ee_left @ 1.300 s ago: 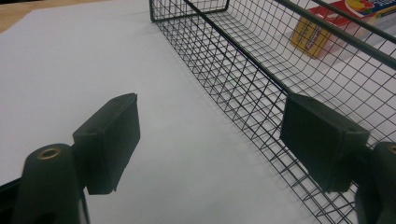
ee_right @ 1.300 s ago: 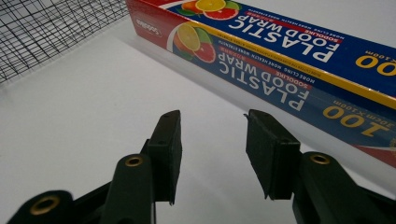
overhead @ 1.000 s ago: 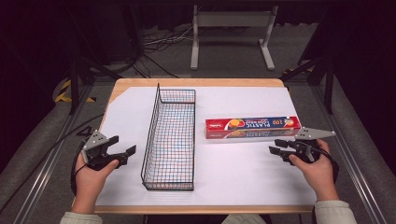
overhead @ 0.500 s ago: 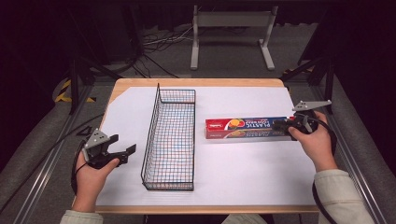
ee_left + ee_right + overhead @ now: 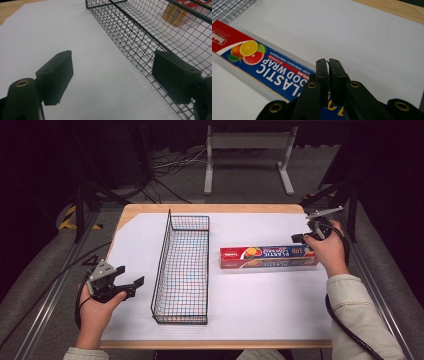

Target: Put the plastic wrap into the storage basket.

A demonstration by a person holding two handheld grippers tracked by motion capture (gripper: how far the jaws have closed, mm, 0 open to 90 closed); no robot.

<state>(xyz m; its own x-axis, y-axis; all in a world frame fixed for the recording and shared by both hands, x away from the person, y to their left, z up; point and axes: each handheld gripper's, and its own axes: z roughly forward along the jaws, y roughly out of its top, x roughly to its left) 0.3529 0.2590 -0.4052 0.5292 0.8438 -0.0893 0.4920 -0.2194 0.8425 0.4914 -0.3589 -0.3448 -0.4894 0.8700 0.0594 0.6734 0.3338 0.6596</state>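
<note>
A person sits at a desk covered with white paper. A box of plastic food wrap lies flat to the right of an empty wire basket, not yet moved into it. The right gripper, its jaws together with nothing between them, hovers over the box's right end. Since a second ago it has travelled there from the near side, closing as it went. The left gripper waits with jaws apart beside the basket.
</note>
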